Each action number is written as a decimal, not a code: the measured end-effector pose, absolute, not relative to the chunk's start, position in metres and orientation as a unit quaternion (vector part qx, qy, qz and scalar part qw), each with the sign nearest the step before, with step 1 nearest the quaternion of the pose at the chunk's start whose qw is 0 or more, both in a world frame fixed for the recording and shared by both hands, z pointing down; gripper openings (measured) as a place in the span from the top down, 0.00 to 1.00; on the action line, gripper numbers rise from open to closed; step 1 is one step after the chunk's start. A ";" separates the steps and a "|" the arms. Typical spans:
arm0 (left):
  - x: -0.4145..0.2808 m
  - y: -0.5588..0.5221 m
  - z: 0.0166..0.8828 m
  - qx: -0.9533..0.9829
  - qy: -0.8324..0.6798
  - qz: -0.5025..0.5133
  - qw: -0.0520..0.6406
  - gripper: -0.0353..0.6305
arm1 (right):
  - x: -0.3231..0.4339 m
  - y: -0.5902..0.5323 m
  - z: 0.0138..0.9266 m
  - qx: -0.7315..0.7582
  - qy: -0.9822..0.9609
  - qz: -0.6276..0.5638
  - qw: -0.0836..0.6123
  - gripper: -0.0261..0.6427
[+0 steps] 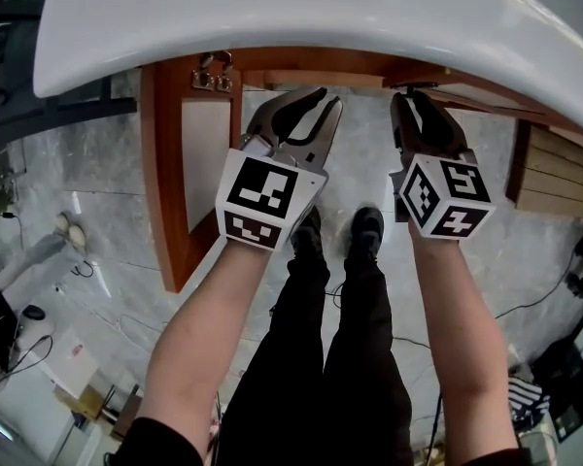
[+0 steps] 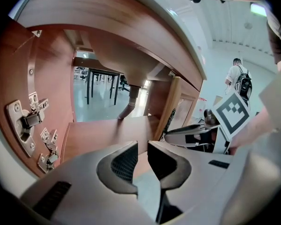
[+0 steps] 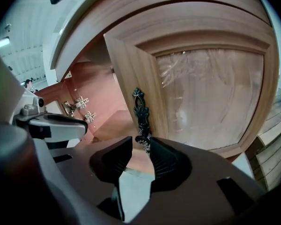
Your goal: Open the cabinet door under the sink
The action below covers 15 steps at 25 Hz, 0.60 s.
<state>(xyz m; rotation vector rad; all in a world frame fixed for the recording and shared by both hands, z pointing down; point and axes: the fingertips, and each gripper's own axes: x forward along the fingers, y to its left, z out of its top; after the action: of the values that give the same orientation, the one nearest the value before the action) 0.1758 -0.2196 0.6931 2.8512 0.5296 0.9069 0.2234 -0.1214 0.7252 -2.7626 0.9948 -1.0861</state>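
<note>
Under the white sink counter (image 1: pixel 301 17) the cabinet's left door (image 1: pixel 165 183) stands swung wide, its inner face with hinges (image 2: pixel 24 121) in the left gripper view. The cabinet floor (image 2: pixel 107 132) and drain pipe (image 2: pixel 129 102) show inside. The right door (image 3: pixel 210 93) has a glass panel and a dark ornate handle (image 3: pixel 141 114), and stands slightly ajar. My right gripper (image 3: pixel 140 143) (image 1: pixel 418 97) is open, with the handle's lower tip between its fingers but not pinched. My left gripper (image 2: pixel 142 148) (image 1: pixel 323 97) points into the cabinet mouth, jaws a little apart, nothing between them.
The person's legs and black shoes (image 1: pixel 342 236) stand on the marble floor right before the cabinet. A slatted wooden piece (image 1: pixel 564 173) lies at the right. Cables and clutter (image 1: pixel 39 338) sit on the floor at the left. A person with a backpack (image 2: pixel 237 76) stands far off.
</note>
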 end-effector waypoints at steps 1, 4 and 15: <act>0.174 -0.222 0.692 0.937 0.175 0.297 0.052 0.83 | 0.223 -0.122 0.727 -0.883 0.315 -0.349 0.009 0.76; 0.171 -0.227 0.689 0.938 0.179 0.293 0.054 0.83 | 0.226 -0.123 0.727 -0.890 0.294 -0.348 0.021 0.77; 0.161 -0.214 0.668 0.938 0.217 0.262 0.063 0.83 | 0.209 -0.110 0.724 -0.893 0.289 -0.344 0.006 0.82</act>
<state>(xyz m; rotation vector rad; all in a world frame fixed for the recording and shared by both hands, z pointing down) 0.1610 -0.2144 0.6679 2.8344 0.6543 0.7911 0.2088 -0.1097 0.7236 -2.7959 0.9057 -1.0785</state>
